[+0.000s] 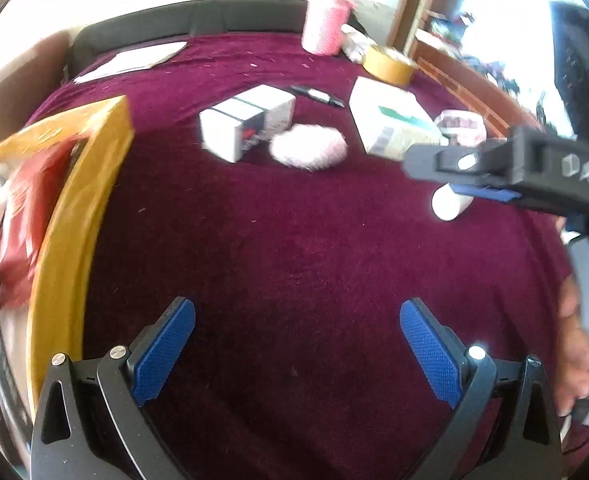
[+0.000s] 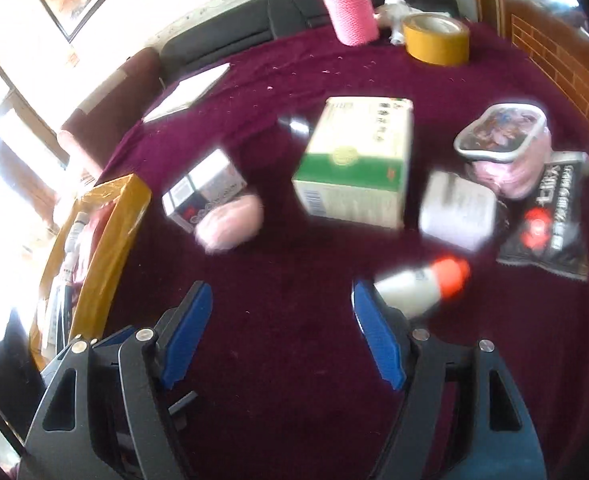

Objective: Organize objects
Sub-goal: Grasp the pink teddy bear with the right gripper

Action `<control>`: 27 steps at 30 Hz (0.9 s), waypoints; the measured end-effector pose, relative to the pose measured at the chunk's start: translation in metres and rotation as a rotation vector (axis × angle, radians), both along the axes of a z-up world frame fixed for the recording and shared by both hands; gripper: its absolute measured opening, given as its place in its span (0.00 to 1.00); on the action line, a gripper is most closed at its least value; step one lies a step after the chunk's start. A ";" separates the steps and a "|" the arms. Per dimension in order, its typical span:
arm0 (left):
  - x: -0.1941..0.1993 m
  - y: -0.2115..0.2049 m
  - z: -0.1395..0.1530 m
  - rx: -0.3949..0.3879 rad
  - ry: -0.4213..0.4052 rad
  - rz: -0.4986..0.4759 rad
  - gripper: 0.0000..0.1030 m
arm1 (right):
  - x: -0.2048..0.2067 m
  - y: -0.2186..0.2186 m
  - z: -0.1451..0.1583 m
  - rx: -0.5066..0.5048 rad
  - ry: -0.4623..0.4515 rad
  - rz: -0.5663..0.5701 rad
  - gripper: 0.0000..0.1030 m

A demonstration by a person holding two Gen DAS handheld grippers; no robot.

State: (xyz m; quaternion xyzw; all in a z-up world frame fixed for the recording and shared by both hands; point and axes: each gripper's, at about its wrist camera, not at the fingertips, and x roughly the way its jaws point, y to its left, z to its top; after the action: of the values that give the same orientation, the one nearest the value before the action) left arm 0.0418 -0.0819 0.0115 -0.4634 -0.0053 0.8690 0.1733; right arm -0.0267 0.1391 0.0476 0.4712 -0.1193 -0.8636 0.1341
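Note:
My left gripper point(image 1: 297, 312) is open and empty above the maroon cloth point(image 1: 294, 240). My right gripper point(image 2: 282, 296) is open and empty; it also shows in the left wrist view point(image 1: 454, 176) at the right. A small white bottle with an orange cap point(image 2: 422, 282) lies just right of the right gripper's right finger; it shows in the left wrist view point(image 1: 448, 202). A yellow box point(image 1: 78, 208) point(image 2: 106, 232) with items inside stands at the left. A green and white carton point(image 2: 354, 160) point(image 1: 390, 120), a small white box point(image 2: 202, 192) point(image 1: 246, 124) and a pink puff point(image 2: 230, 222) point(image 1: 308, 146) lie mid-table.
A pink mesh holder point(image 2: 350, 4), a yellow tape roll point(image 2: 436, 38), a lidded pink container point(image 2: 502, 136), a black packet point(image 2: 546, 220), a white card point(image 2: 458, 210), a pen point(image 1: 318, 94) and papers point(image 2: 186, 94) lie around. A dark sofa point(image 2: 222, 36) runs behind.

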 end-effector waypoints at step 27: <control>-0.095 0.001 0.042 -0.293 0.169 -0.010 0.98 | 0.002 -0.016 -0.035 -0.023 0.016 0.038 0.37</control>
State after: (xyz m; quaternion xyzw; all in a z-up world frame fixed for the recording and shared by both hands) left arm -0.0533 -0.0810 0.0532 -0.4090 0.1383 0.8955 0.1082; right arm -0.0249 0.1231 0.0121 0.4648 -0.1195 -0.8632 0.1568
